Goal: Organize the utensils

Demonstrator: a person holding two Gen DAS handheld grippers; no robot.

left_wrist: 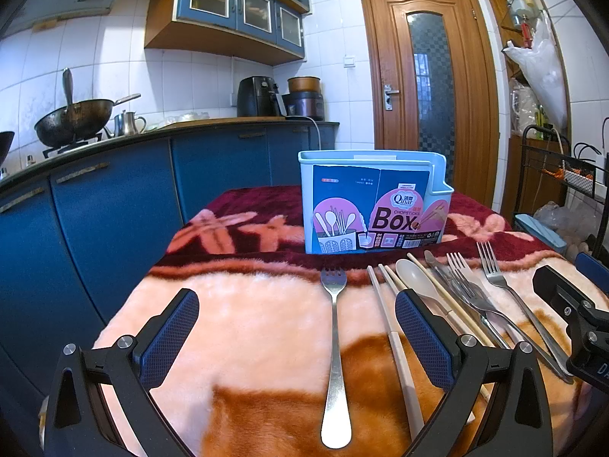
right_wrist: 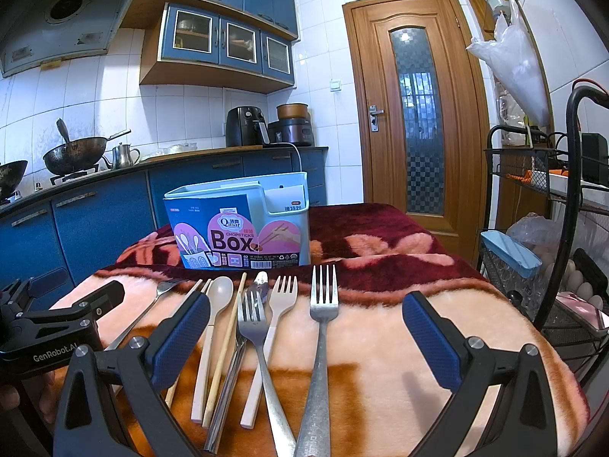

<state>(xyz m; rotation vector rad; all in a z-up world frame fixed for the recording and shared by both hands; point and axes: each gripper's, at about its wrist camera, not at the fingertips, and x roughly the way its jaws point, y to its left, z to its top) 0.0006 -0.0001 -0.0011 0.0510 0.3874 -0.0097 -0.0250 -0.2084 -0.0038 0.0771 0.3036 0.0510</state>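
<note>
A light blue chopsticks box (left_wrist: 373, 205) (right_wrist: 243, 224) stands upright at the back of the blanket-covered table (left_wrist: 247, 323). In the left wrist view a steel fork (left_wrist: 335, 342) lies between the fingers of my open left gripper (left_wrist: 297, 327), with beige chopsticks (left_wrist: 396, 339) and a beige spoon (left_wrist: 415, 278) beside the right finger. My right gripper (right_wrist: 304, 335) is open above a steel fork (right_wrist: 321, 327), a second steel fork (right_wrist: 259, 339), a beige plastic fork (right_wrist: 276, 312), a spoon (right_wrist: 220, 293) and chopsticks (right_wrist: 228, 339). Neither gripper holds anything.
Blue kitchen cabinets (left_wrist: 114, 209) and a counter with a wok (left_wrist: 72, 118) run along the left. A wooden door (left_wrist: 430, 87) is behind the table. A black wire rack (right_wrist: 540, 228) with a blue lid and eggs stands close at the right edge.
</note>
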